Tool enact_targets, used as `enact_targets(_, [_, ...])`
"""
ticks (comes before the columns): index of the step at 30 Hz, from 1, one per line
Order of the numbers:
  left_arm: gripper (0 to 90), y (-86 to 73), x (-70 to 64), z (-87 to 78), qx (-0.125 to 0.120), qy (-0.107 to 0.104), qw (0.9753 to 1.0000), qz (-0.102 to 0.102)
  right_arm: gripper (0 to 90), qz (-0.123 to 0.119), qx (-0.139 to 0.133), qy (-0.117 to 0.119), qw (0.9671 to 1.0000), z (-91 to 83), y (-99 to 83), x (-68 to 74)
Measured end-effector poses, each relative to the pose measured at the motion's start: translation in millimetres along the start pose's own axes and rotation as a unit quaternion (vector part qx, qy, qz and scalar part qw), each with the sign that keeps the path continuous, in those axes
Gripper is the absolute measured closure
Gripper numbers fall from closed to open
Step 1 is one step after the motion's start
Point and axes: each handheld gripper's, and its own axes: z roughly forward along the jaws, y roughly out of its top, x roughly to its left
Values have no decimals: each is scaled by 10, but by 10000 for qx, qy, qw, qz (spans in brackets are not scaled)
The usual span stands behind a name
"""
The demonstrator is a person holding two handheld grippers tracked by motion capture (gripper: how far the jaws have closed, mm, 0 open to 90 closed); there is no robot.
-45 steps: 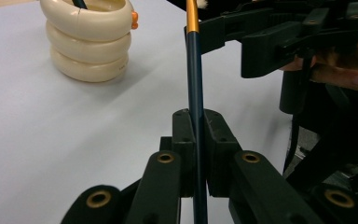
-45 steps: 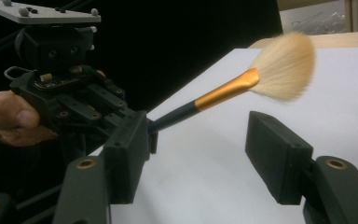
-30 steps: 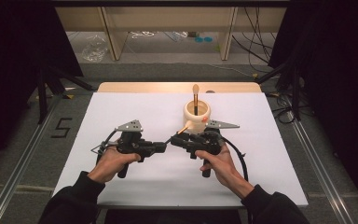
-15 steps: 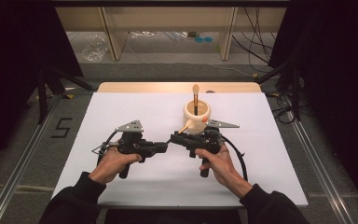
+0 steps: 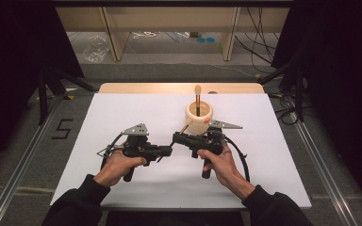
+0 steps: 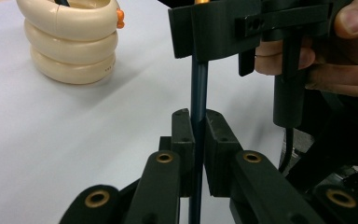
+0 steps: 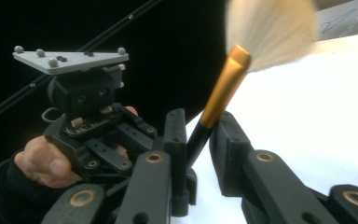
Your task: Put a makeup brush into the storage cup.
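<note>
- The makeup brush (image 7: 223,88), with a dark handle, a gold metal ferrule and pale bristles, spans the two grippers above the white table (image 5: 122,113), just in front of the cream ribbed holder (image 5: 199,117).
- The left gripper (image 6: 196,140) has its jaws closed on the brush's dark handle.
- The right gripper (image 7: 198,140) holds the handle just below the ferrule, jaws narrow.
- A second brush (image 5: 197,98) stands upright in the holder.

Left claw (image 5: 168,151) and right claw (image 5: 176,138) nearly meeting, cream holder (image 5: 199,118) (brush inside) just behind
</note>
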Motion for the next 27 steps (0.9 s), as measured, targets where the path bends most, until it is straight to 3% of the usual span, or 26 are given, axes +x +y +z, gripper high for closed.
enact_targets(2, [828,-3,-6,9,23,73,10000,10,793,2,12,32,10000,3,0,11])
enact_targets(10, [815,-26,-5,51,57,14,10000,37,830,-231,36,166,9996,30,5,52])
enact_targets(27, [822,-48,-31,101,79,-46,9999,63,833,-504,147,123,9985,53,14,113])
